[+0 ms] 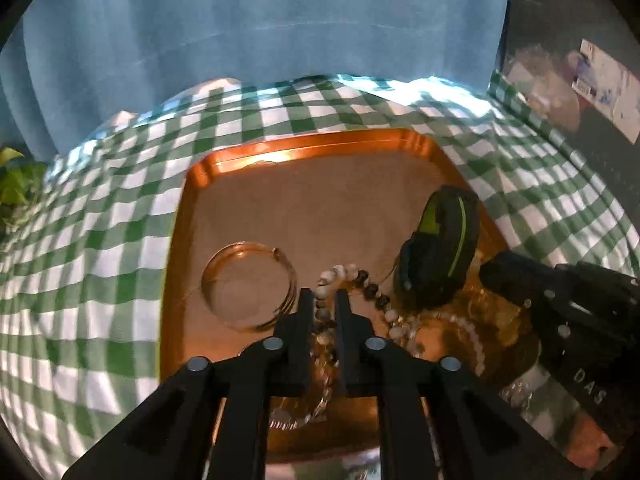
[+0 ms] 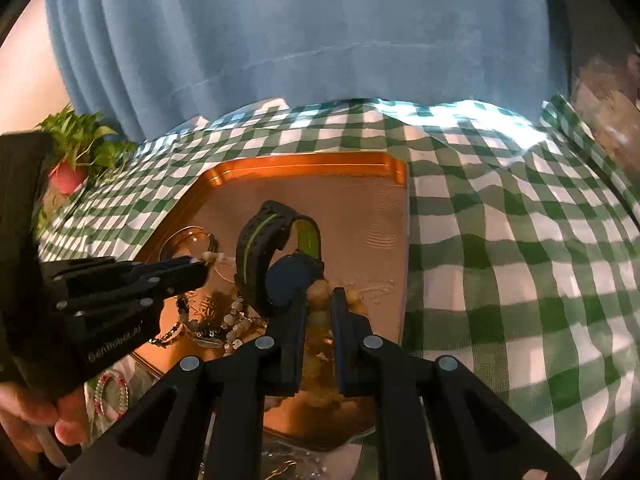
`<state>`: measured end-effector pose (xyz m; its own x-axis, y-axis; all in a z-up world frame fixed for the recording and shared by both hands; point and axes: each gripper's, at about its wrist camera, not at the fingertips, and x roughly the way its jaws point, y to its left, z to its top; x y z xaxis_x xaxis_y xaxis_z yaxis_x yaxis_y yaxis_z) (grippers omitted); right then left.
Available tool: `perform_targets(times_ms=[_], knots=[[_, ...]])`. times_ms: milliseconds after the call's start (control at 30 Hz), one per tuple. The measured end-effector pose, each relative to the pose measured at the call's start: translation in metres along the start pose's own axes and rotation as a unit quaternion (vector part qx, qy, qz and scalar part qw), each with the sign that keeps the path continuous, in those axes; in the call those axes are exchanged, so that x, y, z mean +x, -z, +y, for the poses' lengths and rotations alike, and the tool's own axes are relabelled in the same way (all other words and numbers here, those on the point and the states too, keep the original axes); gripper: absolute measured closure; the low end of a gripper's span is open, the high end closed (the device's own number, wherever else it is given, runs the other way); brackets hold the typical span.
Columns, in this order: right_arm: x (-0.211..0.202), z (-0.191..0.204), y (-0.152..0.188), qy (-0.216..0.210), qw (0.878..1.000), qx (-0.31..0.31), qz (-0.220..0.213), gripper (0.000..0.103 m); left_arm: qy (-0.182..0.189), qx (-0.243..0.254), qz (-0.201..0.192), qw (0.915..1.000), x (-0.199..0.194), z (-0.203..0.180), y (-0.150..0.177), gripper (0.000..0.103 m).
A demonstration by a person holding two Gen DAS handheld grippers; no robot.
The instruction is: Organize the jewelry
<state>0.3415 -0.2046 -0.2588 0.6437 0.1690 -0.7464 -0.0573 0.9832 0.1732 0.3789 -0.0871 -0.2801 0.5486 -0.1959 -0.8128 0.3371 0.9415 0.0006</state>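
A copper tray [image 1: 304,142] lies on a green checked cloth; it also shows in the right wrist view [image 2: 312,164]. My left gripper [image 1: 323,298] is shut on a white and dark bead bracelet [image 1: 352,276] over the tray's middle. A gold wire bangle [image 1: 250,284] lies to its left. A black and green watch [image 1: 440,248] stands to its right. My right gripper [image 2: 319,296] is shut on a tan bead bracelet [image 2: 320,292] just in front of the watch [image 2: 276,248]. The left gripper's body [image 2: 120,284] shows at left in the right wrist view.
More bead bracelets [image 2: 232,324] lie heaped at the tray's near side. A clear bag with a pink bracelet [image 2: 112,396] lies off the tray's near left corner. A potted plant [image 2: 76,148] stands far left. A blue curtain [image 1: 260,40] hangs behind the table.
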Motion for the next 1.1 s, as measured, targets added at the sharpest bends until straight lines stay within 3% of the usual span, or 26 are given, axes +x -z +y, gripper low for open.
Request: perform_targets(times_ms=[33,100,133,333,467,633,700,800,900,1000,1100], knots=[[-0.001,-0.002,0.001,-0.002,1.0,0.009,0.003,0.085,-0.003,-0.007,0.005,1.0,-0.004,0.002,0.002,0.052],[-0.006,-0.003,0.003,-0.012,1.0,0.019,0.002,0.082,-0.005,-0.028,-0.01,0.9995,-0.019,0.009,0.006,0.016],[-0.012,-0.002,0.004,-0.012,1.0,0.018,-0.006,0.076,-0.007,-0.039,-0.025,0.9989,-0.029,0.012,0.009,0.013],[-0.062,0.002,0.006,-0.006,0.998,0.039,-0.043,0.031,0.001,-0.077,-0.041,0.9962,-0.086,0.031,0.029,0.013],[-0.109,0.005,0.036,-0.007,0.997,0.041,-0.064,0.021,-0.002,-0.103,-0.049,0.9934,-0.125,0.047,0.071,0.012],[-0.148,0.014,0.078,0.009,0.999,0.01,-0.053,0.02,-0.036,-0.064,-0.058,0.9956,-0.153,0.051,0.123,0.012],[-0.161,0.016,0.09,0.011,0.998,0.009,-0.063,0.02,-0.044,-0.071,-0.071,0.994,-0.162,0.056,0.141,0.012],[-0.174,0.016,0.103,0.02,0.995,0.036,-0.091,0.02,-0.038,-0.101,-0.071,0.9916,-0.165,0.068,0.161,0.012],[-0.172,0.016,0.114,-0.003,0.994,0.068,-0.089,0.02,-0.015,-0.13,-0.063,0.9894,-0.161,0.076,0.176,0.012],[-0.166,0.018,0.122,-0.008,0.995,0.066,-0.079,0.021,-0.008,-0.127,-0.055,0.9904,-0.151,0.074,0.178,0.012],[-0.154,0.021,0.124,-0.011,0.996,0.048,-0.073,0.038,0.0,-0.118,-0.051,0.9917,-0.141,0.071,0.17,0.012]])
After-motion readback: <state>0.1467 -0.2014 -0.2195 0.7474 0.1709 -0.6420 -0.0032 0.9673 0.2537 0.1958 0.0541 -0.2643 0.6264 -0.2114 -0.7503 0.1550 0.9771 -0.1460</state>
